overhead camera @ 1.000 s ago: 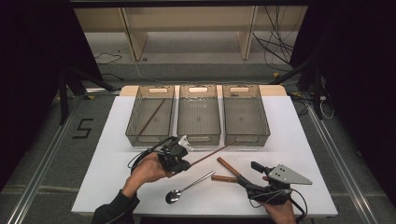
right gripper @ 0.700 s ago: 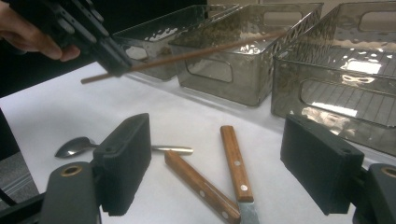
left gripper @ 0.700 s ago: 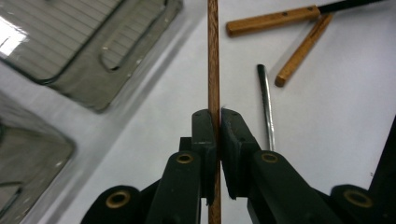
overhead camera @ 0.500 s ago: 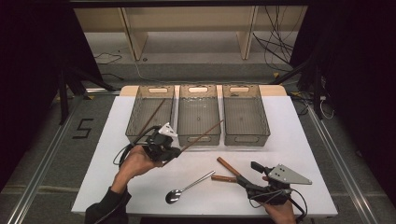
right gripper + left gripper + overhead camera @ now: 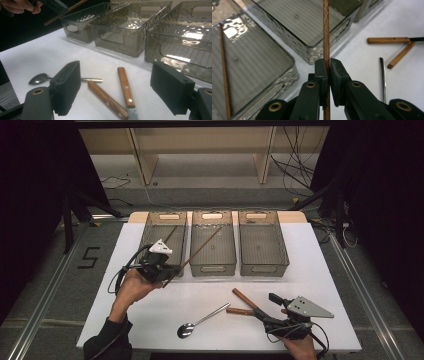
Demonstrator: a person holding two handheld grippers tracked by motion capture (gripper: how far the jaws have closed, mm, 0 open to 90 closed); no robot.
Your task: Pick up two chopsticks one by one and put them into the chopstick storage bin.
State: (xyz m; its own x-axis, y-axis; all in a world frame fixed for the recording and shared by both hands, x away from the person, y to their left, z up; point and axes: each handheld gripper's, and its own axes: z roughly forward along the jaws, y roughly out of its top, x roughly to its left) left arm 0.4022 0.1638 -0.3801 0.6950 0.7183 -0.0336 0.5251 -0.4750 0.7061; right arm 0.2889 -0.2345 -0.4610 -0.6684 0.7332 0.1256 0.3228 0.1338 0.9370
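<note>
My left gripper (image 5: pixel 167 272) (image 5: pixel 328 67) is shut on a thin brown chopstick (image 5: pixel 200 249) (image 5: pixel 326 35), held in the air in front of the bins. The stick slants up and away, its far end over the middle bin (image 5: pixel 212 267) (image 5: pixel 310 51). A second chopstick (image 5: pixel 170 235) (image 5: pixel 224 75) lies in the left bin (image 5: pixel 150 237) (image 5: pixel 287 77). My right gripper (image 5: pixel 267 307) (image 5: pixel 120 91) rests open near the table's front right, jaws wide apart over two wooden-handled knives (image 5: pixel 244 302) (image 5: pixel 125 86). A metal spoon (image 5: pixel 200 321) (image 5: pixel 40 78) lies front centre.
The right bin (image 5: pixel 263 267) (image 5: pixel 175 47) holds nothing I can see. All three bins stand in a row at the back of the white table (image 5: pixel 150 320). The person's left hand (image 5: pixel 17 6) shows far off in the right gripper view.
My left gripper has carried the chopstick up, leftward and toward the bins, away from the spoon and knives. The right gripper has stayed put.
</note>
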